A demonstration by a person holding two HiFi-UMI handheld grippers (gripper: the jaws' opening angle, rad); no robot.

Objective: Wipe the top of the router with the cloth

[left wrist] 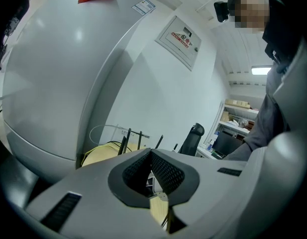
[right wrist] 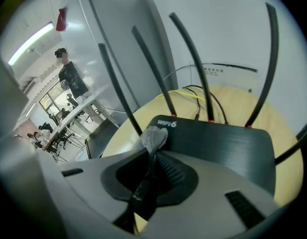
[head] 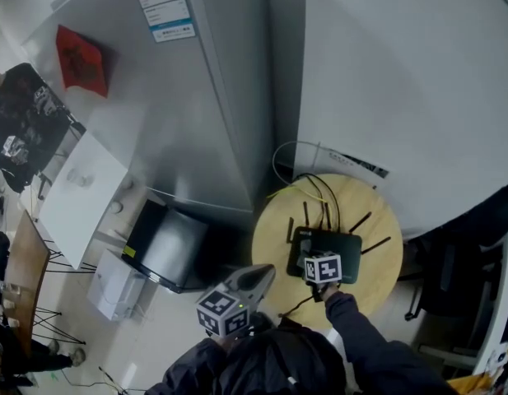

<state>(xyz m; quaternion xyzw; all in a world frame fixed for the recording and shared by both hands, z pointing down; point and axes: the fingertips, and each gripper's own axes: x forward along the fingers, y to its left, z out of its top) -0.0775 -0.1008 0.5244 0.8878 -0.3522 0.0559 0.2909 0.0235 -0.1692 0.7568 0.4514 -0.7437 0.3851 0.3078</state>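
A black router (right wrist: 228,143) marked WIFI6, with several upright antennas, lies on a small round wooden table (head: 377,278). My right gripper (right wrist: 152,151) is shut on a grey cloth (right wrist: 152,137), whose tuft rests at the router's near left corner. In the head view the router (head: 352,243) sits mid-table, with the right gripper (head: 321,263) over its front edge. My left gripper (head: 266,274) hangs off the table's left edge, away from the router. In its own view the left gripper (left wrist: 151,153) is shut and empty, with the antennas (left wrist: 128,138) beyond it.
A tall grey cabinet (head: 196,97) and a large white rounded body (head: 402,81) stand behind the table. Yellow and black cables (head: 307,189) run off the router's back. A black box (head: 167,245) sits on the floor at left. An office chair (left wrist: 193,136) stands further off.
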